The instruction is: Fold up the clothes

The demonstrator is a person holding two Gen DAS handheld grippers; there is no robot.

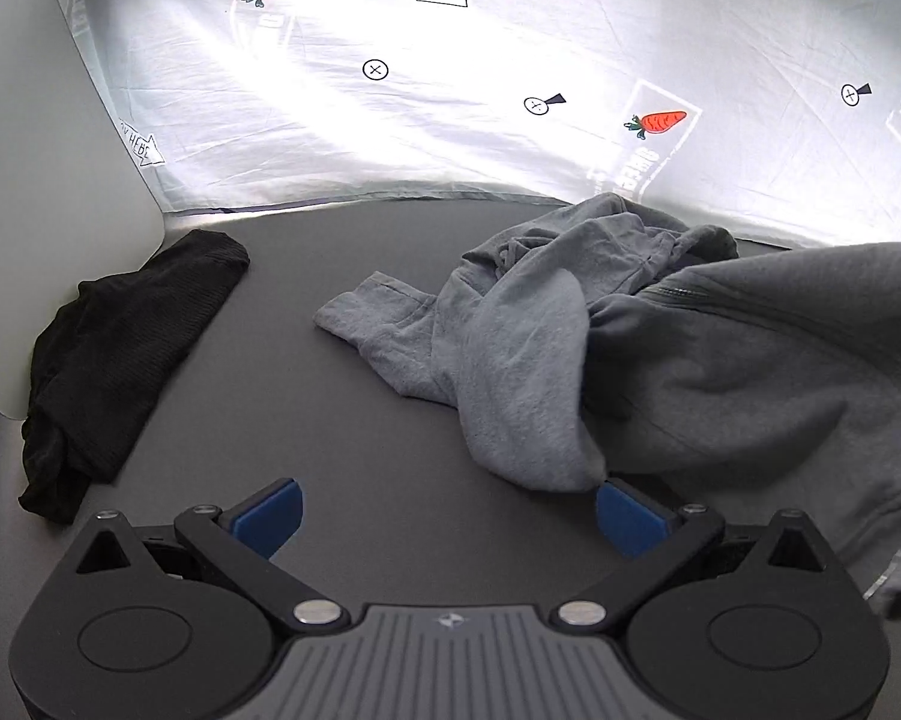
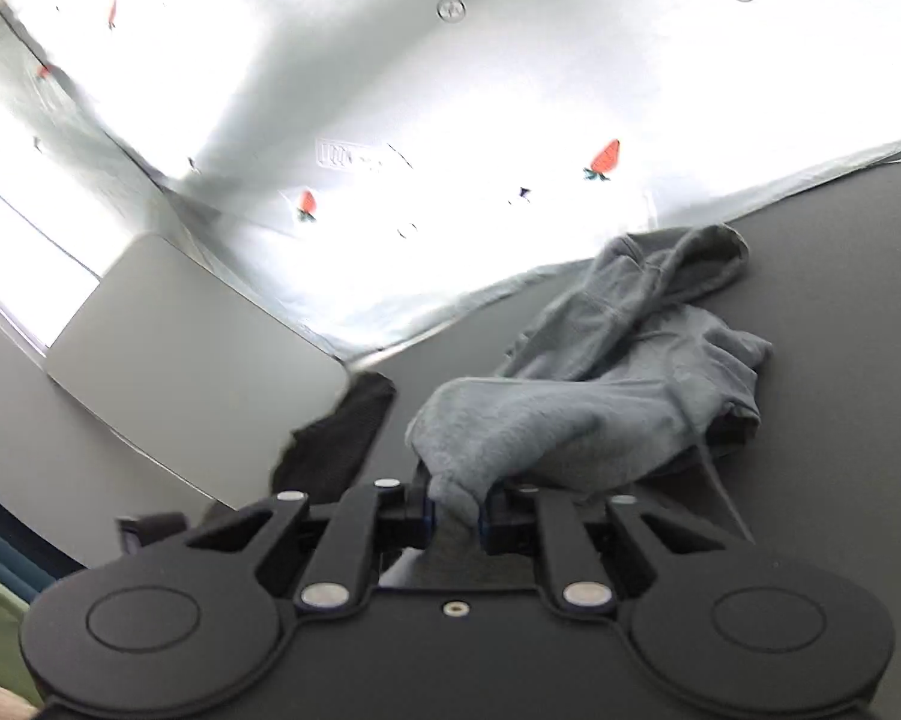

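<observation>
Hoodie, grey, zippered, lies crumpled on the dark grey table, occupying the centre and right of the left wrist view. One sleeve with a ribbed cuff extends toward the centre left of that frame; the zipper teeth run along the right edge. The hood sits at the upper part of the heap, near the table's far edge. In the right wrist view the same hoodie fills the centre and centre right, with the hood at the upper right of the pile and a drawstring trailing down at the right.

The right gripper has its fingers pressed together on a fold of the grey fabric at lower centre; the cloth rises from the pads and bunches above them. The left gripper has its blue-padded fingers spread wide over bare table at the bottom of the frame. Its right pad appears to touch the hanging edge of the fabric, though contact is not certain.

A black garment lies loosely bunched at the left of the left wrist view, well apart from the hoodie, beside a pale grey panel. A white printed sheet with carrots, arrows and circled marks backs the scene.
</observation>
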